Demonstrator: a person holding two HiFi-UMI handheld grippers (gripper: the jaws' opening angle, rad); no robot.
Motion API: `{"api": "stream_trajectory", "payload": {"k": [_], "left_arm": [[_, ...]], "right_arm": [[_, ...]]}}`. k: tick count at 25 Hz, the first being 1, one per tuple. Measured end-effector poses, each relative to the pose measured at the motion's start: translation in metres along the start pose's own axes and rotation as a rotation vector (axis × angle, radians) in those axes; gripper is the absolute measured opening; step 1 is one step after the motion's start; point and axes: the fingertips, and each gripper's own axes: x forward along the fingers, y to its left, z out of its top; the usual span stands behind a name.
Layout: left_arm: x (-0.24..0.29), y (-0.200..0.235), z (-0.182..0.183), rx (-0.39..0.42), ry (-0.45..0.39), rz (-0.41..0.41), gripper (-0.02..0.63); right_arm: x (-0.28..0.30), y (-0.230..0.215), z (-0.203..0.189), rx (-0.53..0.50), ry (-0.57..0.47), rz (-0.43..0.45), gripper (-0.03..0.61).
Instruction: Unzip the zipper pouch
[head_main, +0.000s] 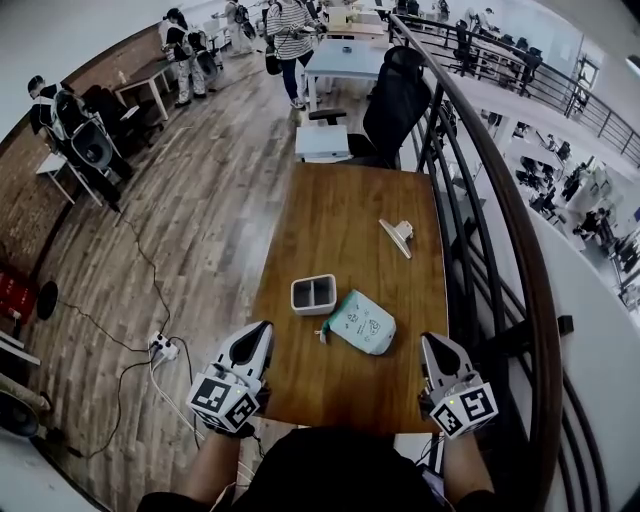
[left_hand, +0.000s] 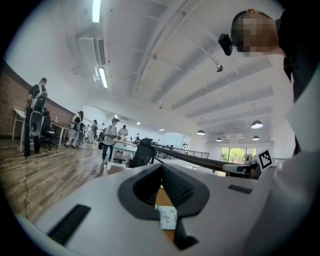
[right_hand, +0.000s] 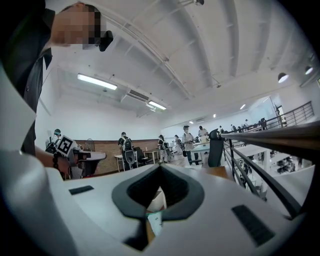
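Observation:
A pale green zipper pouch (head_main: 361, 321) lies flat near the middle of the brown wooden table (head_main: 340, 240), with a small pull tab at its left end. My left gripper (head_main: 256, 338) hovers at the table's near left corner, jaws shut with nothing in them, well short of the pouch. At the near right edge my right gripper (head_main: 434, 347) is also shut and empty. Through the gap of the left gripper (left_hand: 167, 197) a sliver of the pouch (left_hand: 168, 218) shows; the right gripper (right_hand: 155, 192) view shows a similar sliver of the pouch (right_hand: 154, 220).
A small white two-compartment box (head_main: 313, 294) stands just left of the pouch. A white clip-like object (head_main: 398, 236) lies farther back on the table. A dark railing (head_main: 500, 230) runs along the right side. A black office chair (head_main: 392, 100) stands beyond the table's far end.

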Motion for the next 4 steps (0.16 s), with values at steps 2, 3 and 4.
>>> {"api": "stream_trajectory", "payload": {"k": [2, 3, 4], "left_arm": [[-0.0003, -0.0004, -0.0008, 0.0, 0.0, -0.003, 0.014], [-0.0007, -0.0004, -0.0014, -0.001, 0.001, -0.003, 0.014], [-0.0011, -0.0003, -0.0021, -0.002, 0.002, -0.003, 0.014]], "right_arm": [[0.0003, 0.0016, -0.0027, -0.003, 0.007, 0.003, -0.008], [0.0007, 0.0031, -0.0035, -0.006, 0.01, 0.005, -0.007], [0.0012, 0.0045, -0.0043, -0.008, 0.013, 0.007, -0.006]]}}
